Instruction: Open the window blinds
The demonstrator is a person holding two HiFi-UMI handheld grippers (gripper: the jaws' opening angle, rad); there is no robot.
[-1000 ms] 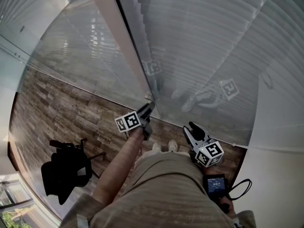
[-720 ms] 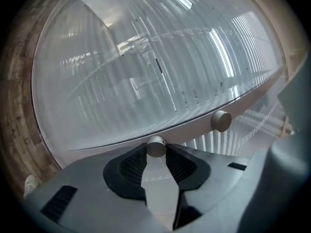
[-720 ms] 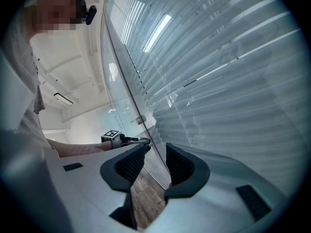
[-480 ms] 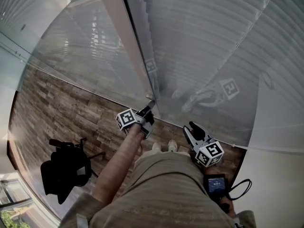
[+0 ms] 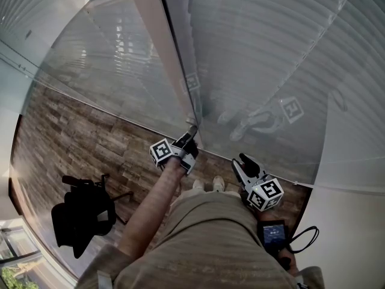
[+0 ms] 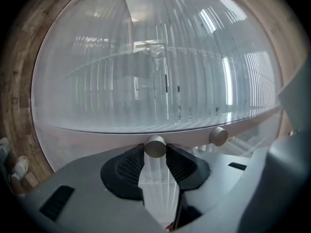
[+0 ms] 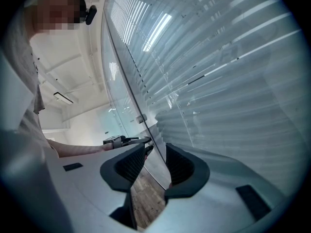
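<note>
Horizontal blinds [image 5: 258, 59] hang behind a tall glass wall, split by a pale upright frame post [image 5: 162, 47]. My left gripper [image 5: 190, 135] reaches level to the foot of that post. In the left gripper view it [image 6: 155, 154] is shut on the blinds' control knob [image 6: 155, 146], a pale rod with a round grey end, and the slats [image 6: 155, 81] fill the glass beyond. A second knob [image 6: 218, 136] sits just to the right. My right gripper [image 5: 240, 161] hangs open in front of the glass, empty [image 7: 154, 161], looking at the left gripper [image 7: 141, 141].
A black office chair [image 5: 84, 212] stands on the wooden floor [image 5: 72, 143] at the lower left. A white wall [image 5: 355, 233] closes the right side. A small device with a cable [image 5: 274, 233] hangs at the person's waist. The person's shoes [image 5: 207, 185] are close to the glass.
The left gripper has rolled about its own axis while staying on the knob, and its marker cube has turned with it. The right gripper has kept still.
</note>
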